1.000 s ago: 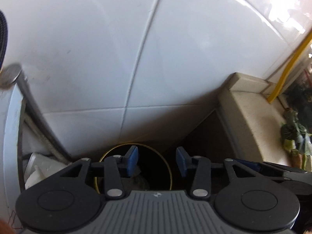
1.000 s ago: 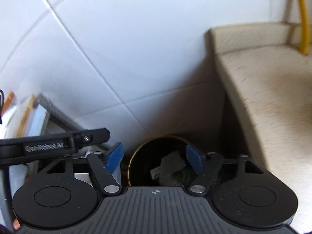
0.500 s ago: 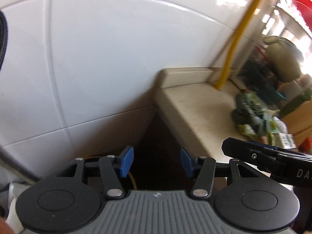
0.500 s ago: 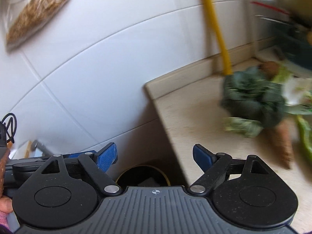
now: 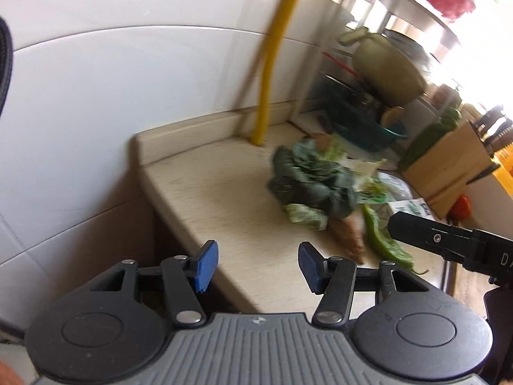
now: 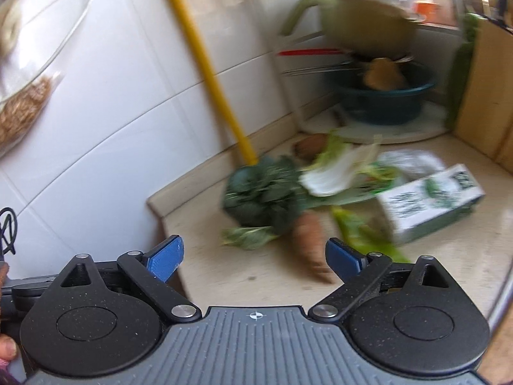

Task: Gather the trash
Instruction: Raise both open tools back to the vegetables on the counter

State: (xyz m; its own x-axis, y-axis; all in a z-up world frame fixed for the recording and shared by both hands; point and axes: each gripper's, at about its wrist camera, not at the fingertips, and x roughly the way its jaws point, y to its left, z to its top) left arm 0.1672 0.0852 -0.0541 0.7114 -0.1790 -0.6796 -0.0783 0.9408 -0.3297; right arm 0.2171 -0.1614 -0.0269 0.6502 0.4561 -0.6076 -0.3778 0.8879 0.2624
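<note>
The box (image 6: 429,203) lies on the counter (image 6: 256,276) at two o'clock from my right tongs (image 6: 255,256), long axis slanting toward one o'clock. Right is nearer. My left tongs (image 5: 256,266) sit further off, scraps at one o'clock. Both are wide open, holding nothing. The carrot (image 6: 309,243) and pepper (image 6: 365,237) lie between; greens (image 6: 263,195) at twelve.

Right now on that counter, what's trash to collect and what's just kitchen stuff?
Likely trash, loose on the counter:
- dark leafy greens
- carrot
- green pepper
- pale cabbage leaf
- green-and-white carton, lying on its side

Likely just kitchen stuff:
- teal basin
- olive pot
- yellow pipe
- wooden board

Both grippers are open and empty.
</note>
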